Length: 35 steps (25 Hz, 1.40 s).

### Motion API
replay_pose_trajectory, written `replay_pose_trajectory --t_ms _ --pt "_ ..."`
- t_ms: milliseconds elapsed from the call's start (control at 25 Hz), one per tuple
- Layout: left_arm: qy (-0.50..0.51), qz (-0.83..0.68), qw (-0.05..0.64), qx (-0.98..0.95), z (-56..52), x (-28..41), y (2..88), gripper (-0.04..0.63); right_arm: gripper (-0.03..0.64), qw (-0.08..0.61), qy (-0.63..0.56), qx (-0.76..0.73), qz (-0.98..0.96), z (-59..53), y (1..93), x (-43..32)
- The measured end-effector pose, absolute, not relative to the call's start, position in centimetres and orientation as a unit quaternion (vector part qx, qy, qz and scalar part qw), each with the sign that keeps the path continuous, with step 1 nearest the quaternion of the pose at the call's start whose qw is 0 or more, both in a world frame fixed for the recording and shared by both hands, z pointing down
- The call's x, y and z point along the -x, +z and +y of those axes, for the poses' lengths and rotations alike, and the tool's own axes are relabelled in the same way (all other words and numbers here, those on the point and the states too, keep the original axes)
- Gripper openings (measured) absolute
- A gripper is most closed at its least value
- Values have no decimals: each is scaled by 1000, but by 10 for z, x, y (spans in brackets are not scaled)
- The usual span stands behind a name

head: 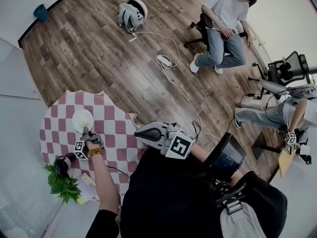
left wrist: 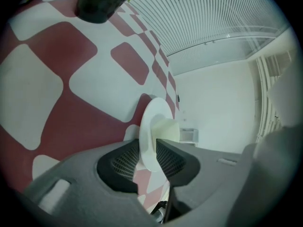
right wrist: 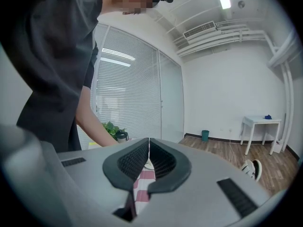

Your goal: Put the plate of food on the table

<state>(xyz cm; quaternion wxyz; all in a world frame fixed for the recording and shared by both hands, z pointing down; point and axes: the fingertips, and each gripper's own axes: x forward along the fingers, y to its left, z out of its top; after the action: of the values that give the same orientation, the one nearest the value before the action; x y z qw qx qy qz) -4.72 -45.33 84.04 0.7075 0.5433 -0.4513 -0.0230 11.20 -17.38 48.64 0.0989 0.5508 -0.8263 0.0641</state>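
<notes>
Left gripper (left wrist: 151, 150) is clamped on the near rim of the white plate (left wrist: 149, 122), which lies over the checked tablecloth (left wrist: 42, 98) at the lower left of the head view. Right gripper (right wrist: 148, 150) is closed with nothing between its jaws. The pale food (left wrist: 168, 130) is seen edge-on and is hard to make out.

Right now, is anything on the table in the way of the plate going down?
Nothing visible is. The left tongs hold the plate by its rim over bare checkered cloth; the dark pot and the plant stand off to the side.
</notes>
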Motion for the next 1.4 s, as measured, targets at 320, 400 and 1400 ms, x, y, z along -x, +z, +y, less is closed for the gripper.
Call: replay_pose_trajectory --t_ms 320,400,1400 --pt "-19 -452 718 -528 -435 50 826 96 12 95 57 -559 -822 -158 481 -115" --pt "-17 -452 719 -528 -432 51 823 97 11 95 56 -562 -820 -153 480 -119" --pt "12 -439 739 -511 -281 94 811 96 12 52 5 -545 -837 -93 449 -87"
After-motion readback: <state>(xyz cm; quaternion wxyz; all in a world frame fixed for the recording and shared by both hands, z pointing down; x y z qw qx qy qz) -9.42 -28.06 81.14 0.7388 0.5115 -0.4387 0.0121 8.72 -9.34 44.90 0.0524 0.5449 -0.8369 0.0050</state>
